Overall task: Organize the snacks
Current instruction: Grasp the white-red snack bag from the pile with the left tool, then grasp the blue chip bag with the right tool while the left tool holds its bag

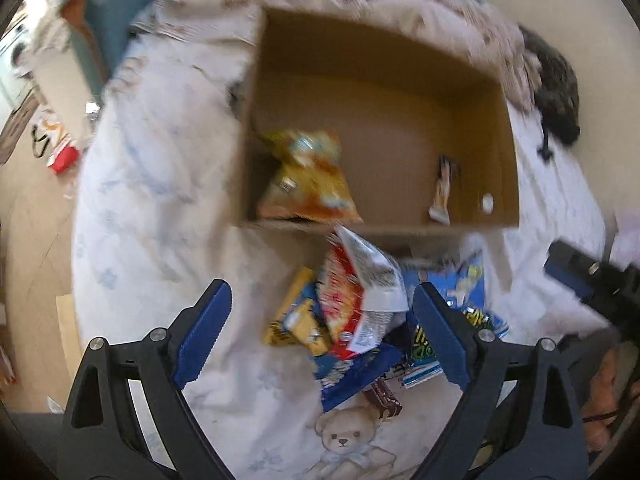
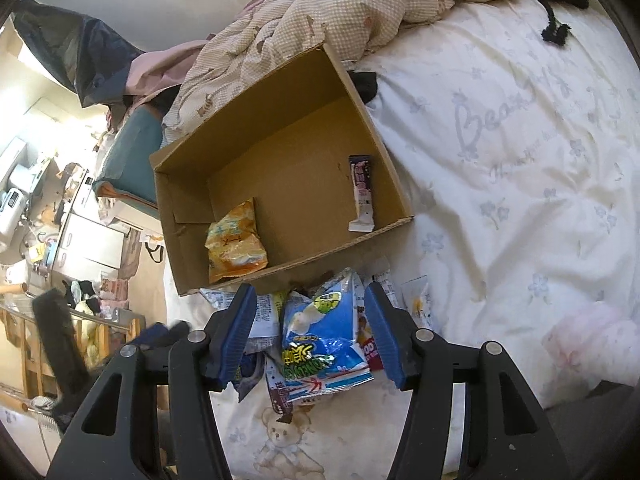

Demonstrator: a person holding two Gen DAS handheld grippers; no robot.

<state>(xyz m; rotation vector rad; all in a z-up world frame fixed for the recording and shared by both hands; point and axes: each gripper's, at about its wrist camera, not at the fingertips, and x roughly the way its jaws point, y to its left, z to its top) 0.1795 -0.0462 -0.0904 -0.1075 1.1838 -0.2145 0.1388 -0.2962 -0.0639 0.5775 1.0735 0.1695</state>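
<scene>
The left hand-held gripper is open wide, with nothing held between its two blue fingers. It hangs over a pile of snacks on the bed. On top of the pile sits a red and white packet, with a yellow and blue packet just beside it.

The right hand-held gripper is open wide too. One blue and white packet lies between its two fingers, but they do not touch it. The pile has more packets under it, too jumbled to count.

Just past the pile sits one cardboard box on the bed. Two snacks lie inside it: one orange bag in a near corner and one long purple and white bar leaning on the other side wall.

A checked blanket is bunched up behind the box.
</scene>
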